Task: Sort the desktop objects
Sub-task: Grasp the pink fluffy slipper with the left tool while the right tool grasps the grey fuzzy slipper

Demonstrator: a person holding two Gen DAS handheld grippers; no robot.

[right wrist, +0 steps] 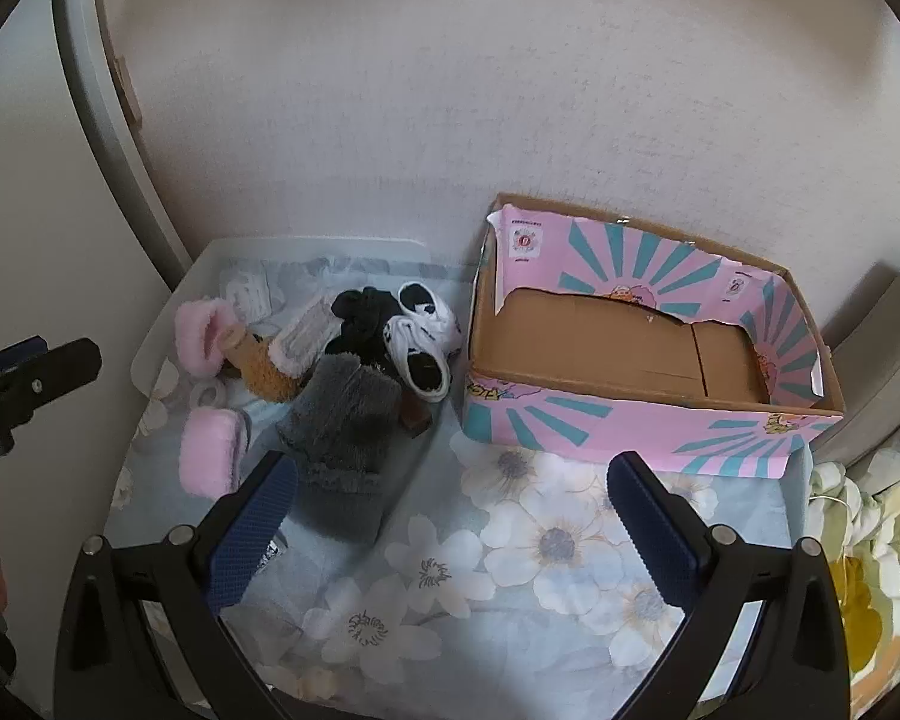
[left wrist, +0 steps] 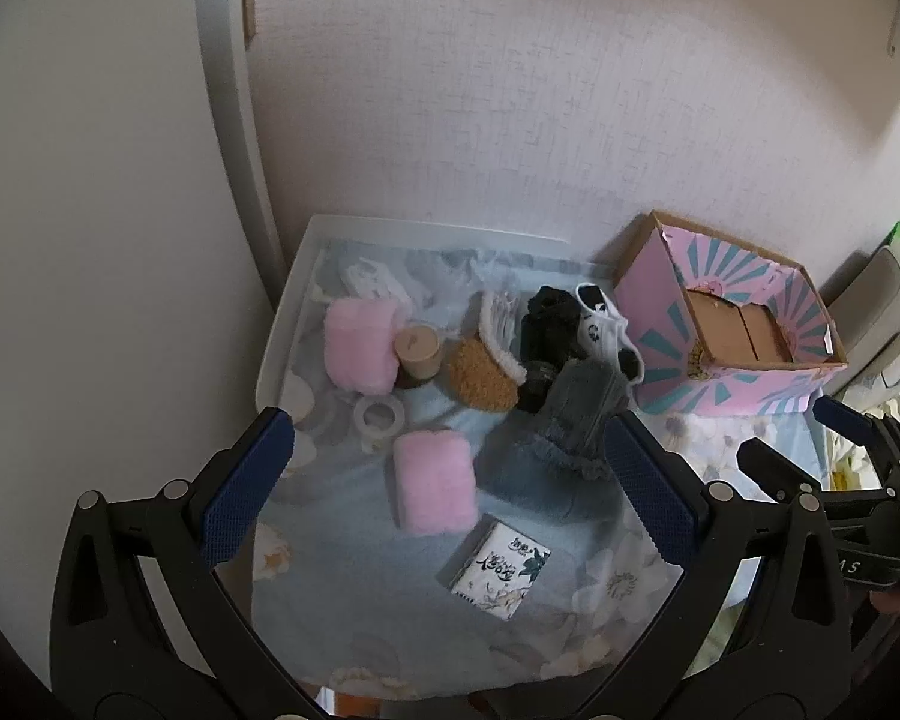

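Observation:
A pile of small objects lies on a flowered cloth (left wrist: 342,618): two pink fluffy rolls (left wrist: 435,483) (left wrist: 360,345), a grey fuzzy item (left wrist: 579,414), a black item (left wrist: 543,330), white socks (left wrist: 606,330), a brown fuzzy item (left wrist: 480,375), a wooden cylinder (left wrist: 417,348), a clear tape ring (left wrist: 381,417) and a tissue pack (left wrist: 501,567). A pink and teal cardboard box (right wrist: 648,354) stands empty at the right. My left gripper (left wrist: 450,480) is open above the near pink roll. My right gripper (right wrist: 450,516) is open above the cloth, near the grey item (right wrist: 339,420).
A white wall runs behind the cloth, with a grey door frame (left wrist: 234,120) at the left. A yellow flowered bedding edge (right wrist: 870,588) lies at the right. The right gripper shows in the left wrist view (left wrist: 834,438) beside the box.

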